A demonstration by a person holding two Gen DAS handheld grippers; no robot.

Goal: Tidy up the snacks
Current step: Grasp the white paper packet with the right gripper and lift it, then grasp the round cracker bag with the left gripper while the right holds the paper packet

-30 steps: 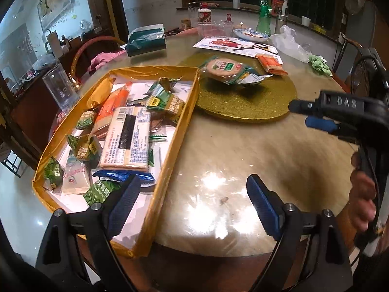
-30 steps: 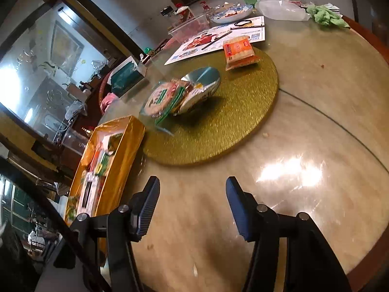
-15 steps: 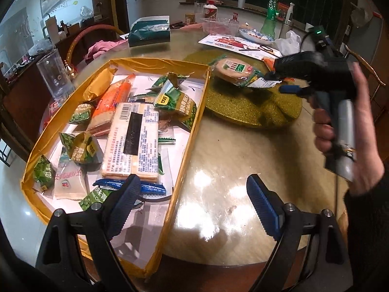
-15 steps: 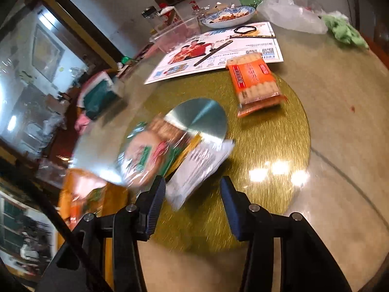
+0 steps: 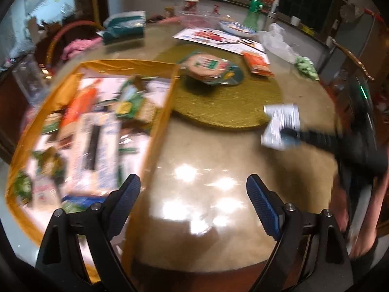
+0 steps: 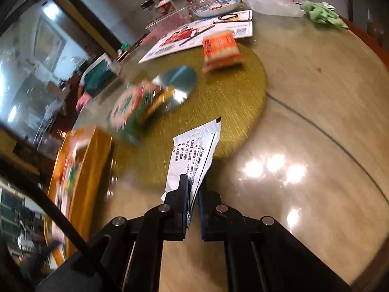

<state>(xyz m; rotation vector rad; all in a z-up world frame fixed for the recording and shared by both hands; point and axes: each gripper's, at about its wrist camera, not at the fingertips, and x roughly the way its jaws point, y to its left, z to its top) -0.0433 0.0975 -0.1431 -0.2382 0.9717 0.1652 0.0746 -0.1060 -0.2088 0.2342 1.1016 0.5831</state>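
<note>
Right gripper [image 6: 193, 194] pinches a white sachet [image 6: 197, 150] lifted beside the gold turntable [image 6: 231, 112]. Left gripper [image 5: 193, 202] hangs wide, empty. Yellow box [image 5: 160, 121] beside the turntable holds many snacks; round cake packet [image 5: 206, 67] and orange packet [image 5: 257, 64] remain on it.

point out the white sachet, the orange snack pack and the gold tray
white sachet [image 6: 194, 150]: right wrist view, printed middle, above the closed jaws
orange snack pack [image 6: 221, 48]: right wrist view, centre of the wrapper
gold tray [image 5: 160, 121]: left wrist view, its right wall
</note>
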